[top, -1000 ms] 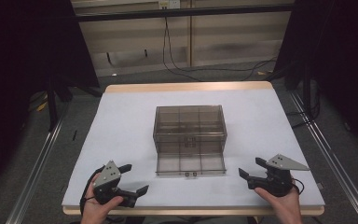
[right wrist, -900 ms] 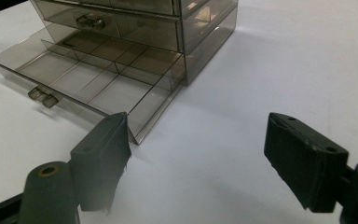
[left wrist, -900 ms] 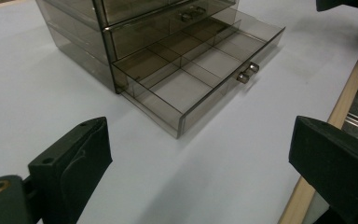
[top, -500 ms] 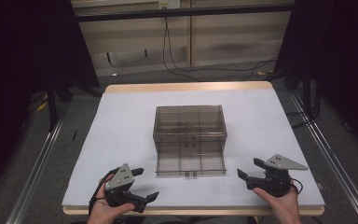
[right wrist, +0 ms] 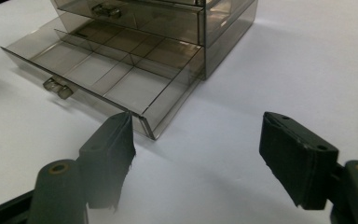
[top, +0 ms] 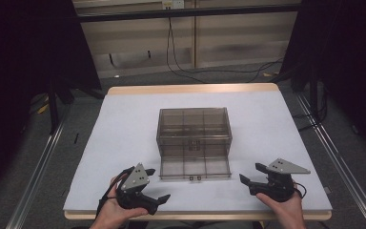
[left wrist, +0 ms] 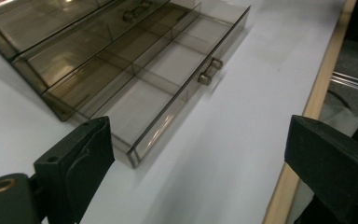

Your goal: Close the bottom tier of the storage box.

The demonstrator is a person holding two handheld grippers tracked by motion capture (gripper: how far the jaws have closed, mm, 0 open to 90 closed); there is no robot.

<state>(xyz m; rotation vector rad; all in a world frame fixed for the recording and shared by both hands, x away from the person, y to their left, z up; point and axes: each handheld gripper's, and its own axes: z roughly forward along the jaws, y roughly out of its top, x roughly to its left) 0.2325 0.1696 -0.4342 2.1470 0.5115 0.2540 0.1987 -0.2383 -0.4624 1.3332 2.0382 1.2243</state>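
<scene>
On the white table sits a smoky see-through drawer cabinet, pretty much dead centre, with its bottom drawer pulled out toward the person. That drawer is split into little compartments and they all look empty as far as I can tell. The small handle on its front edge sits in the middle, facing the near edge of the table.

Both hands are parked near that same edge, one on each side of the drawer, well apart from it. The left gripper has its jaws spread wide and nothing between them; in the left gripper view the drawer's front corner sits just past the left jaw, with the handle further along. The right gripper is also wide open and empty (its own view shows the other drawer corner near one jaw).

My guess at why they're held like this: flanking the drawer with the jaws released gives either hand a short, straight reach to the handle or front panel, whether to shut it or drop something in. Neither is touching the cabinet yet.
</scene>
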